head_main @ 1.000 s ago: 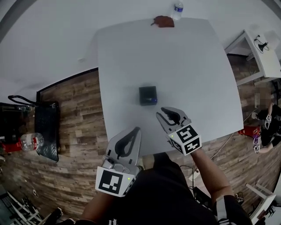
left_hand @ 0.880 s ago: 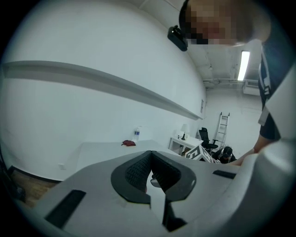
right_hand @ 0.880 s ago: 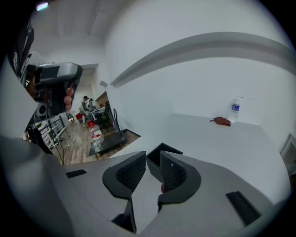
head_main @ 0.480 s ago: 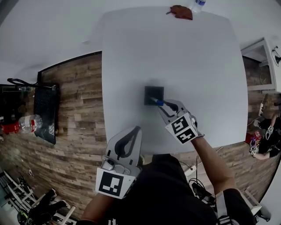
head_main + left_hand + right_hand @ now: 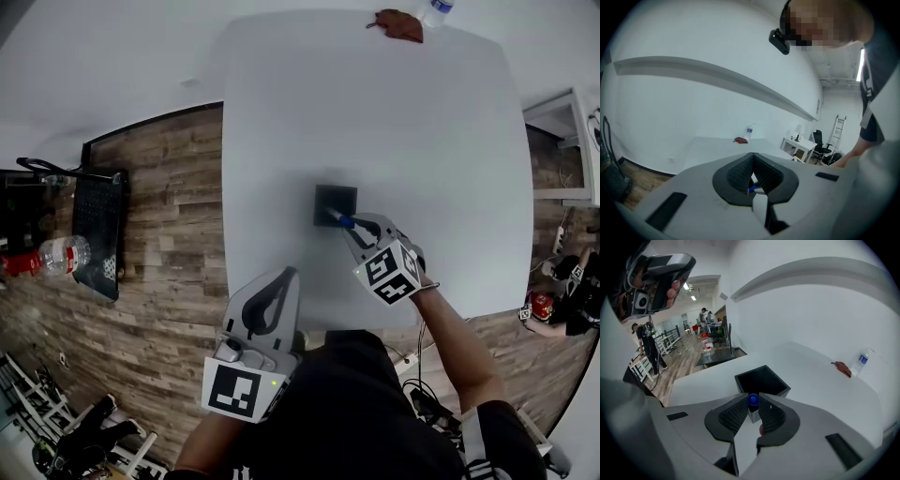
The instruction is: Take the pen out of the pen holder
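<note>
A black square pen holder [image 5: 335, 203] stands mid-table, open side up. A blue-capped pen [image 5: 343, 221] leans out over its near right rim. My right gripper [image 5: 353, 226] is at that rim, shut on the pen's top end. In the right gripper view the blue cap [image 5: 753, 400] sits pinched between the two pads, just in front of the empty-looking holder [image 5: 761, 379]. My left gripper [image 5: 290, 277] hangs shut and empty over the table's near edge, well short of the holder. Its pads meet at the tips [image 5: 752, 156].
The white table [image 5: 422, 131] carries a water bottle [image 5: 434, 9] and a reddish-brown object [image 5: 398, 25] at its far edge. On the wooden floor to the left lie a black bag [image 5: 94, 244] and a bottle [image 5: 61, 253]. A white desk [image 5: 562, 141] stands at the right.
My right gripper has moved forward from the near table to the holder's rim and gone from open to shut on the pen. The left gripper has stayed put.
</note>
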